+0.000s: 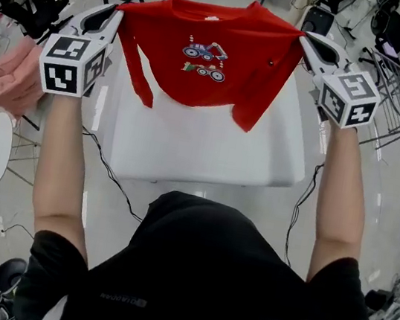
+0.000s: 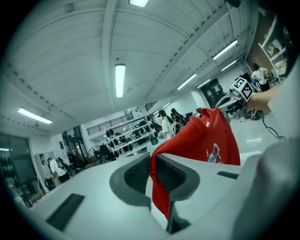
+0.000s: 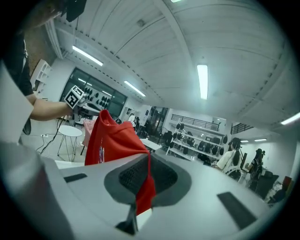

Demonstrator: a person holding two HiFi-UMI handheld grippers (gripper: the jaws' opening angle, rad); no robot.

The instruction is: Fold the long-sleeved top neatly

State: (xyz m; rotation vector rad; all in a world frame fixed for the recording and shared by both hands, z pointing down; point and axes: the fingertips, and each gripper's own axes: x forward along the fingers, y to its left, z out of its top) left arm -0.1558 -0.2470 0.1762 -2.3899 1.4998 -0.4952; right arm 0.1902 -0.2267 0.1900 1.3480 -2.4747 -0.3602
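Top (image 1: 219, 83): likely light, limp; you grip its shoulders.
Left gripper (image 1: 115, 15): clamped on top.
Right gripper (image 1: 308, 40): clamped on top.

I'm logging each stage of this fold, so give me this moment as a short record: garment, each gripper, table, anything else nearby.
garment: red long-sleeved top, held up spread, both sleeves hanging, vehicle print showing
left gripper: shut on one shoulder
right gripper: shut on the other shoulder
table: white table, beneath the top
nearby: pink cloth at left
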